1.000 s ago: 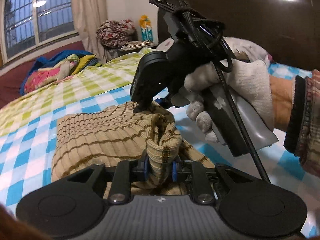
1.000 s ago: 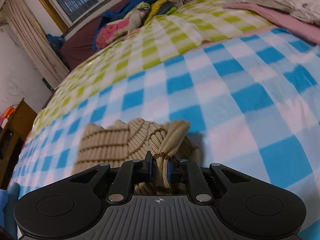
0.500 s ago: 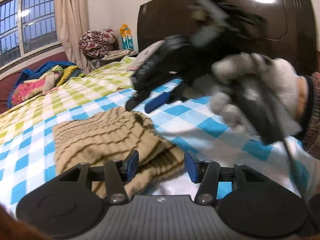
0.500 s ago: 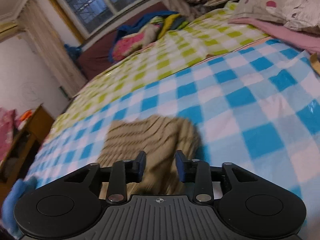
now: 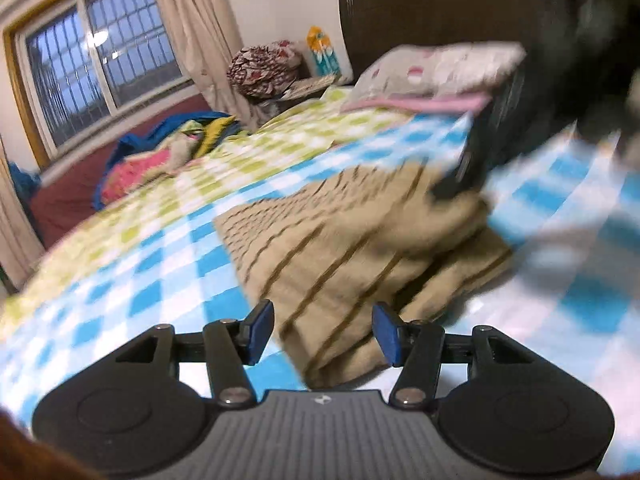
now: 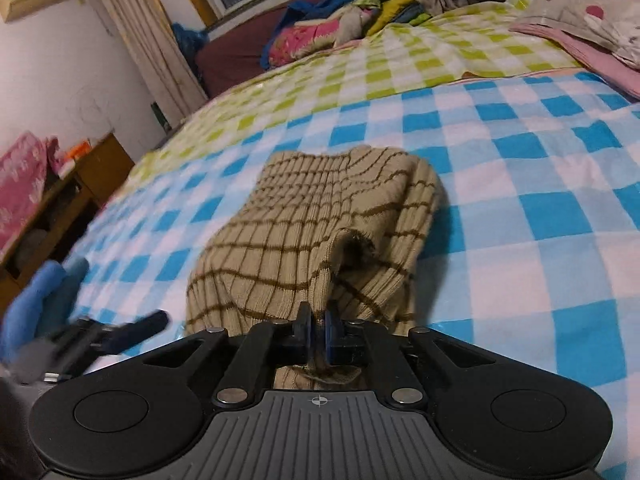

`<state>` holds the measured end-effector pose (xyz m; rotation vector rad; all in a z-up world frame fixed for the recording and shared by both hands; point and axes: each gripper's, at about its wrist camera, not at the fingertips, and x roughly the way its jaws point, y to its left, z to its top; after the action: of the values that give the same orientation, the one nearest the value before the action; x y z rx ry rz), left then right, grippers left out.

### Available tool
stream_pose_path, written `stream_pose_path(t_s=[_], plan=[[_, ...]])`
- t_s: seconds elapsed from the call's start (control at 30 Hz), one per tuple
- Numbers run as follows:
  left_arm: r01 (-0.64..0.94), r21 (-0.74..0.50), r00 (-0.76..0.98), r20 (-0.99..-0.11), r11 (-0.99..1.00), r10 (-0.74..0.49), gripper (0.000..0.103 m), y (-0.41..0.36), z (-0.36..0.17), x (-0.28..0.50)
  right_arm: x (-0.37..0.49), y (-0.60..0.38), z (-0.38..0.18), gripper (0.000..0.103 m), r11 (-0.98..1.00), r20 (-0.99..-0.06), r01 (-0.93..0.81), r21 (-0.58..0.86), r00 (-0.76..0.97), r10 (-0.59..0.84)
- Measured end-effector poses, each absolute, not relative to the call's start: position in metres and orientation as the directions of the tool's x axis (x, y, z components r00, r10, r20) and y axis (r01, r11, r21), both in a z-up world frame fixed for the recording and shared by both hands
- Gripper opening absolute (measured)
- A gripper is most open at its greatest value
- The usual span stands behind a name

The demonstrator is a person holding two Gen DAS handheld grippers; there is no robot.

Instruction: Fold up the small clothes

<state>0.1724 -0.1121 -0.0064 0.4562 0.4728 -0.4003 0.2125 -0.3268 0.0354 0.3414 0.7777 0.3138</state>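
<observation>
Between the pinched-together fingers of the right gripper, a fold of the tan striped knit garment is clamped, its bulk lying ahead on the checkered bedsheet. Ahead of the left gripper, whose fingers are spread apart, the garment's near edge lies ungripped.

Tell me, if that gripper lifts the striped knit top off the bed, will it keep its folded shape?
Probably not. The striped knit top already sags and bunches where the right gripper pinches it, so it looks floppy. Its stacked layers lie loose, so they would likely slide open. The ribbed fabric looks grippy enough not to slip out.
</observation>
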Motion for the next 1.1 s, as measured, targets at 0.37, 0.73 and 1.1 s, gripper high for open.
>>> stream_pose_path(t_s=[0.37, 0.73, 1.1], plan=[[0.437, 0.281, 0.781, -0.589, 0.855, -0.206, 0.061, -0.093, -0.023, 0.186, 0.206, -0.339, -0.001, 0.003, 0.934, -0.701, -0.079, 0.348, 0.64, 0.315], [0.41, 0.153, 0.799, -0.535, 0.899, -0.273, 0.062, -0.087, 0.017, 0.204, 0.187, -0.339, 0.0, 0.005, 0.941, -0.702, -0.059, 0.334, 0.65, 0.29], [0.422, 0.15, 0.749, -0.613, 0.894, -0.251, 0.062, -0.098, -0.008, 0.229, 0.22, -0.343, 0.058, 0.049, 0.952, -0.579, -0.043, 0.304, 0.785, 0.221]])
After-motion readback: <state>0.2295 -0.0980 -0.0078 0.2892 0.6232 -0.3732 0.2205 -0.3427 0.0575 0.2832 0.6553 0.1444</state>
